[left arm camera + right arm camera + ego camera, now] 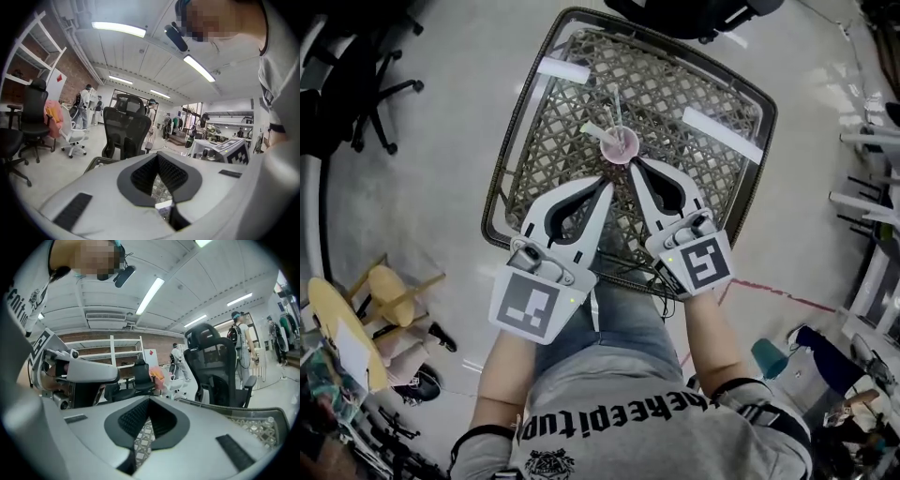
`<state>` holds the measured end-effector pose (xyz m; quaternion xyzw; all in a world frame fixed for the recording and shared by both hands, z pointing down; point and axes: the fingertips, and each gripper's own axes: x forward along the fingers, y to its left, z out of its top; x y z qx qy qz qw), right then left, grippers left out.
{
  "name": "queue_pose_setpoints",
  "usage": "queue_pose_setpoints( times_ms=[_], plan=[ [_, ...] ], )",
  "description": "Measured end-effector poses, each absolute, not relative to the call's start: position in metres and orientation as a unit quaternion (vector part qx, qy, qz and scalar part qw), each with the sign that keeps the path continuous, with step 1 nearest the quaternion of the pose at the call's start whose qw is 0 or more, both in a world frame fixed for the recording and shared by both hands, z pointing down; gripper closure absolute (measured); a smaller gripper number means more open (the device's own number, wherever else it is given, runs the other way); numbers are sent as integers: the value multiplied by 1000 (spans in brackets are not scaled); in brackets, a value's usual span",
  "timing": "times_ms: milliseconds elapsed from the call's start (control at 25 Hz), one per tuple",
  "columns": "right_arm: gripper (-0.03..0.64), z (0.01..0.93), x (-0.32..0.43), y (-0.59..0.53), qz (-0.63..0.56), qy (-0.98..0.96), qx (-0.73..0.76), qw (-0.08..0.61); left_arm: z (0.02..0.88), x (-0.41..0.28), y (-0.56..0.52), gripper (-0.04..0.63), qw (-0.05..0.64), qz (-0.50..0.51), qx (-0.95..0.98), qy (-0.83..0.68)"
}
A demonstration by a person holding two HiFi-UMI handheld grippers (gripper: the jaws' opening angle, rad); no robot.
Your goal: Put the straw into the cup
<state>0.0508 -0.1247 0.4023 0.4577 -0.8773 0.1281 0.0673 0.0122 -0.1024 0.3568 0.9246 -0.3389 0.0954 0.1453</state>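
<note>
On the wicker table [546, 159] stands a pink cup [620, 145], with a thin straw [616, 111] rising out of it. A short white straw or wrapper [592, 128] lies just left of the cup. My left gripper [606, 184] points at the cup from the near left, shut and empty, its tips a short way from it. Shut too, my right gripper [636, 165] has its tips close to the cup's near right side. In the two gripper views the left gripper [157, 157] and right gripper [150, 400] show closed jaws with only wickerwork behind them; the cup is hidden there.
Two white strips [562, 69] [722, 134] lie on the table top. A black office chair [125, 131] stands beyond the far edge, another [380, 89] to the left. Clutter and a wooden stool [389, 291] sit on the floor at the near left.
</note>
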Motion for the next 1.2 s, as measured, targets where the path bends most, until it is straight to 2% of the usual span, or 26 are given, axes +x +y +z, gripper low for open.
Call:
queue_pose_setpoints(
  times_ms=[520, 800, 1200],
  plan=[
    [617, 325, 50, -86, 111, -848, 517, 11, 312, 16, -77, 568, 126, 76, 948, -283],
    [617, 292, 52, -66, 105, -832, 544, -13, 283, 16, -68, 568, 99, 30, 960, -262],
    [617, 250, 49, -27, 75, -816, 572, -20, 255, 24, -42, 568, 82, 13, 974, -211]
  ],
)
